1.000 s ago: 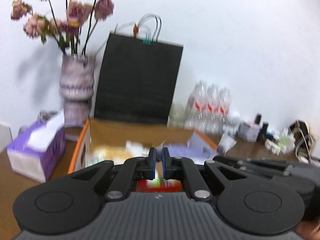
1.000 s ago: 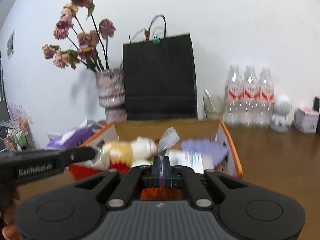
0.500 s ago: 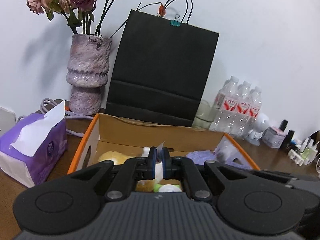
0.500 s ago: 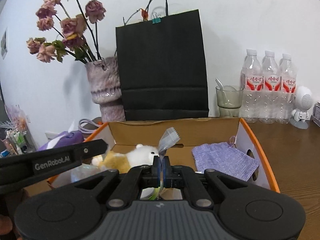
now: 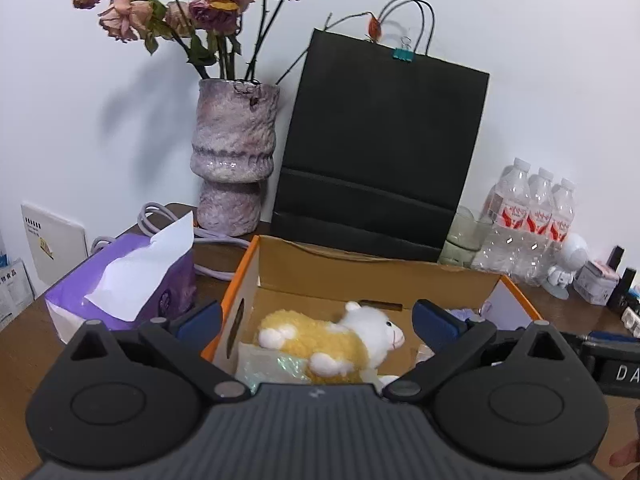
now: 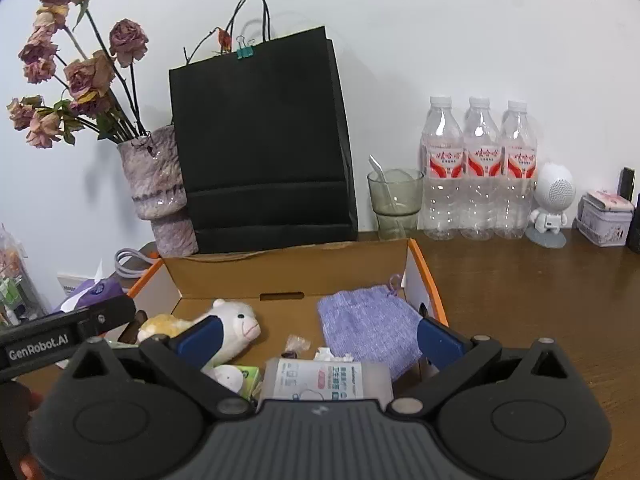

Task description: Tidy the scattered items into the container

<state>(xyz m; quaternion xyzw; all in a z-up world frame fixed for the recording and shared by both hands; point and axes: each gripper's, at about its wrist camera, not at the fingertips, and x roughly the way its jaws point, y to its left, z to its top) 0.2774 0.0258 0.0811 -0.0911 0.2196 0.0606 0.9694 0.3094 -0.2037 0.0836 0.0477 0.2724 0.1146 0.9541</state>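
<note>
At the far left, a purple tissue box (image 5: 132, 280) sits on the brown wood-grain bench (image 6: 520, 280), one white sheet sticking up from its slot. Behind it stands a mottled lilac ceramic vase (image 5: 234, 160), waisted and rough-glazed, holding dried pink roses (image 5: 208, 4). A matte black paper bag (image 6: 260, 140) leans against the plain white wall, a teal binder clip (image 6: 244, 53) on its top edge.

In front of the bag lies the open cardboard box (image 6: 288, 272), brown inside with orange rims. In it, from left to right: a fluffy yellow-and-white plush lamb (image 5: 332, 340), one crinkled clear packet (image 5: 272, 368) under it, a small green carton (image 6: 248, 376), a flat pack of wipes (image 6: 324, 380), a tiny clear wrapper (image 6: 296, 344) and a coarse-woven lavender drawstring pouch (image 6: 368, 328).

The left hand-held gripper (image 5: 316, 320) hangs over the box's left half, its jaws opening and spread wide, blue pads apart, gripping nothing. The right hand-held gripper (image 6: 316, 336) hangs over the box's middle, jaws likewise opening, wide and empty.

To the right of the box stand a smoky green glass (image 6: 394, 200) with a spoon in it, three clear plastic water bottles (image 6: 480, 168) with red labels, a white round-headed robot figurine (image 6: 550, 208) and one pale patterned tin (image 6: 606, 218).
</note>
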